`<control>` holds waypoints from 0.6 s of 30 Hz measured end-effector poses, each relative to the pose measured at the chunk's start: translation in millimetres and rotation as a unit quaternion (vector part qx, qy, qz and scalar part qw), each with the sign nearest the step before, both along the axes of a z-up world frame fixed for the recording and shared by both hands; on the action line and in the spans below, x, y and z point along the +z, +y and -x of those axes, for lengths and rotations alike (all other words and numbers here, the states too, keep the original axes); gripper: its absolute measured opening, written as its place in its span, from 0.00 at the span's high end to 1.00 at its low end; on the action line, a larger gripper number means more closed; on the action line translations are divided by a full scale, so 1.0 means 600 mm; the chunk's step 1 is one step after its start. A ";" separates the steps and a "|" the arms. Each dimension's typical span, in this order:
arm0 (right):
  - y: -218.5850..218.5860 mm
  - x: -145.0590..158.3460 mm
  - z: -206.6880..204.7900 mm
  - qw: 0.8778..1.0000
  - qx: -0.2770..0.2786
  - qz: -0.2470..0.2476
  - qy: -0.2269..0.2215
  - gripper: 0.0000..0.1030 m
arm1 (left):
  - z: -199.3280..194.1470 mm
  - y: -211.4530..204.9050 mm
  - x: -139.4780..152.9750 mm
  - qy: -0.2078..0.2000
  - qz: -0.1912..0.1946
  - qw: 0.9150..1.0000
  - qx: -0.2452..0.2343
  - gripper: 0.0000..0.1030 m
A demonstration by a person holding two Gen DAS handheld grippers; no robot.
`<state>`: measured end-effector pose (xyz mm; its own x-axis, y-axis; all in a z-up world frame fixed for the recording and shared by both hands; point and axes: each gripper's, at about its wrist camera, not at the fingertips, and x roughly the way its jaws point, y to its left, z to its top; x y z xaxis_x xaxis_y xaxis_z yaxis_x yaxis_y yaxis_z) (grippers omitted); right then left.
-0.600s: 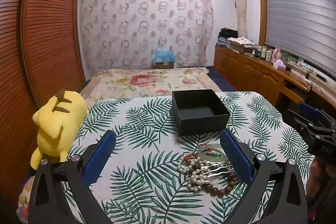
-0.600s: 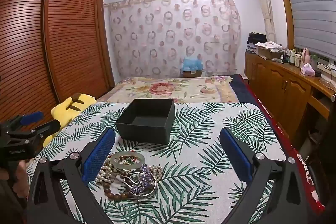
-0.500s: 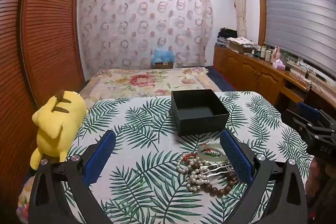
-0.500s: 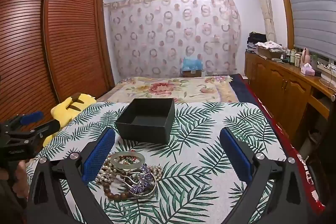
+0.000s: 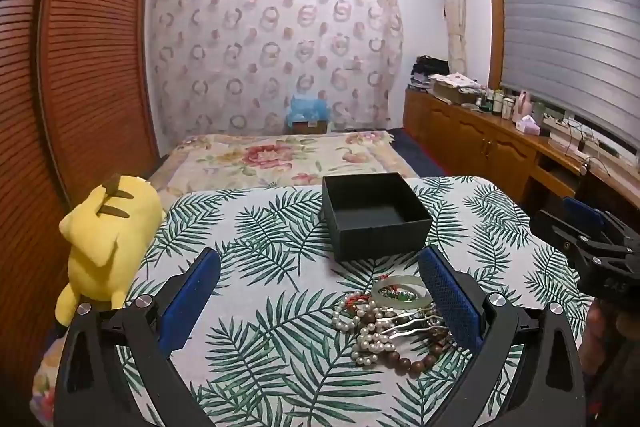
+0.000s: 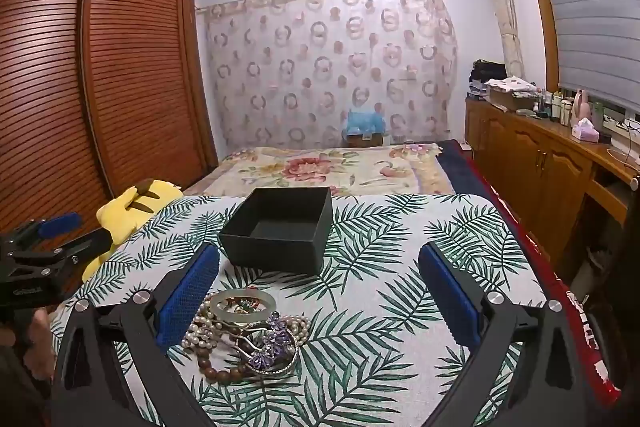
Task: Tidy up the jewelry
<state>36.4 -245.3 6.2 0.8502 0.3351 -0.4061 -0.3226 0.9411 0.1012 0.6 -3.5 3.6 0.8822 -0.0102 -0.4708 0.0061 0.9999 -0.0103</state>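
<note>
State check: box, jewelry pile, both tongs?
black box: open, empty, upright on the tablecloth
jewelry pile: tangled heap in front of the box, untouched
left tongs: open, holding nothing
right tongs: open, holding nothing

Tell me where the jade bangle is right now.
The jade bangle lies flat at the far edge of the jewelry pile, just in front of the black box, low and left in the right wrist view.
</note>
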 end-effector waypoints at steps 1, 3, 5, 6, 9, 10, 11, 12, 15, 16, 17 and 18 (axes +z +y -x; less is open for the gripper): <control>0.000 0.000 0.000 1.000 0.001 0.000 0.000 0.02 | 0.000 -0.001 0.001 0.000 0.000 1.000 0.000 0.06; 0.000 0.000 0.000 1.000 0.000 0.000 0.000 0.02 | 0.001 0.000 0.000 -0.001 0.000 1.000 0.000 0.06; 0.000 0.000 0.000 1.000 0.000 0.000 0.000 0.02 | 0.000 -0.001 0.000 -0.001 0.000 1.000 0.000 0.06; 0.000 0.001 0.000 1.000 0.000 0.000 0.000 0.02 | 0.000 -0.001 0.000 -0.001 0.000 1.000 0.000 0.06; 0.000 0.001 0.000 1.000 0.000 0.000 0.000 0.02 | 0.002 -0.003 0.003 -0.001 0.000 1.000 0.000 0.06; 0.000 0.001 0.001 1.000 0.000 0.000 -0.001 0.02 | 0.001 -0.003 0.004 -0.002 0.000 1.000 0.000 0.06; 0.000 0.001 0.000 1.000 0.000 0.000 0.000 0.02 | 0.003 -0.008 0.010 -0.002 0.000 1.000 0.000 0.06; 0.000 0.001 0.000 1.000 0.000 0.000 0.000 0.02 | 0.004 -0.013 0.015 -0.003 0.000 1.000 -0.001 0.06; 0.000 0.001 0.000 1.000 0.001 -0.001 0.000 0.02 | 0.004 -0.015 0.017 -0.003 -0.001 1.000 -0.001 0.06; 0.000 0.001 0.000 1.000 0.000 0.000 0.000 0.02 | 0.005 -0.013 0.015 -0.003 0.000 1.000 -0.001 0.06; 0.000 0.001 0.000 1.000 0.000 0.000 0.000 0.02 | 0.005 -0.015 0.017 -0.003 0.000 1.000 -0.001 0.06; 0.000 0.001 0.001 1.000 0.000 0.000 -0.001 0.02 | 0.004 -0.014 0.016 -0.004 0.000 1.000 -0.001 0.06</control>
<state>36.0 -245.3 7.0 0.8505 0.3357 -0.4050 -0.3232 0.9409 0.1011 -2.1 -12.0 13.3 0.8854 -0.0122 -0.4646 0.0087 0.9999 -0.0098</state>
